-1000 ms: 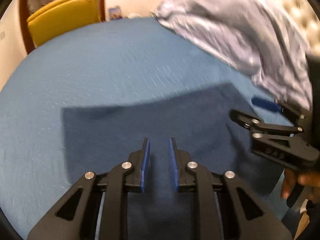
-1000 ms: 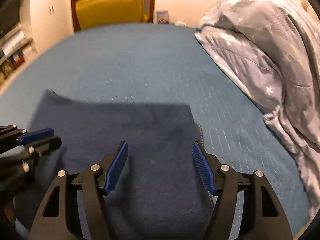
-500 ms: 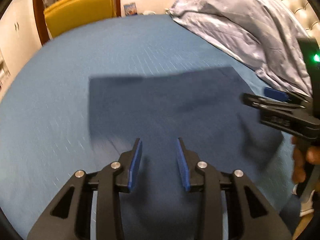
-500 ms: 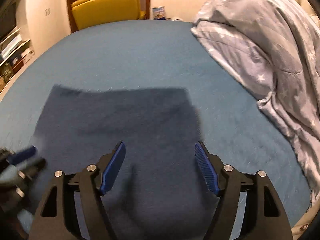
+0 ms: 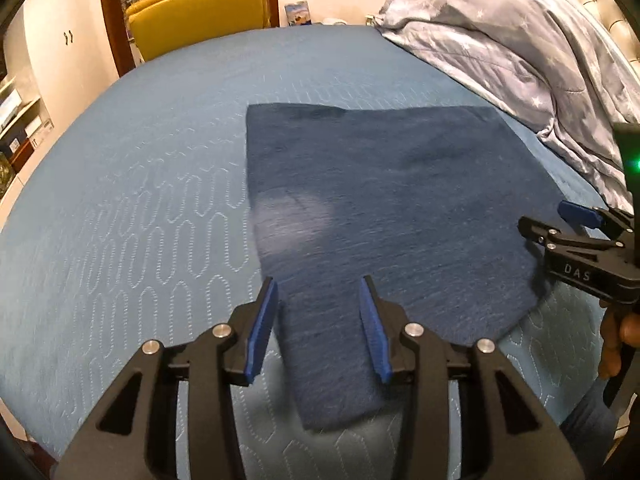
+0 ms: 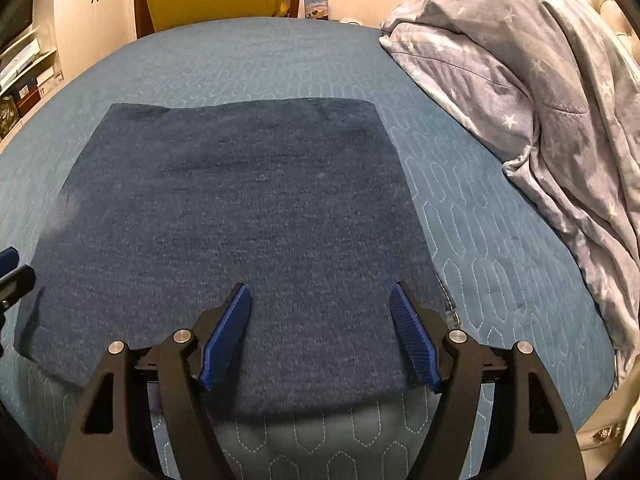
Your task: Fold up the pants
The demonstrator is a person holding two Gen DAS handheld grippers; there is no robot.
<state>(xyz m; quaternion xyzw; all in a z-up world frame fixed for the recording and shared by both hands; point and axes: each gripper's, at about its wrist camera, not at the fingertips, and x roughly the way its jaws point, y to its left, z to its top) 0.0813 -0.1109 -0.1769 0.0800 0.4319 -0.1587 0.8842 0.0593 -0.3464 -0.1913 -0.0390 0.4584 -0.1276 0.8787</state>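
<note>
Pants (image 6: pixel 240 216) lie folded flat on the blue bed (image 6: pixel 500 240), near its front edge, left of a grey blanket (image 6: pixel 560 100). Left gripper (image 5: pixel 320 320) is spread part-way, holding nothing. Right gripper (image 6: pixel 320 320) is spread wide over the pants, holding nothing.

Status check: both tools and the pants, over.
Left tool open, empty, over the near edge. Right tool open, empty. Pants lie flat in a folded rectangle on the blue bedspread. Grey duvet bunched at right, clear of pants.
</note>
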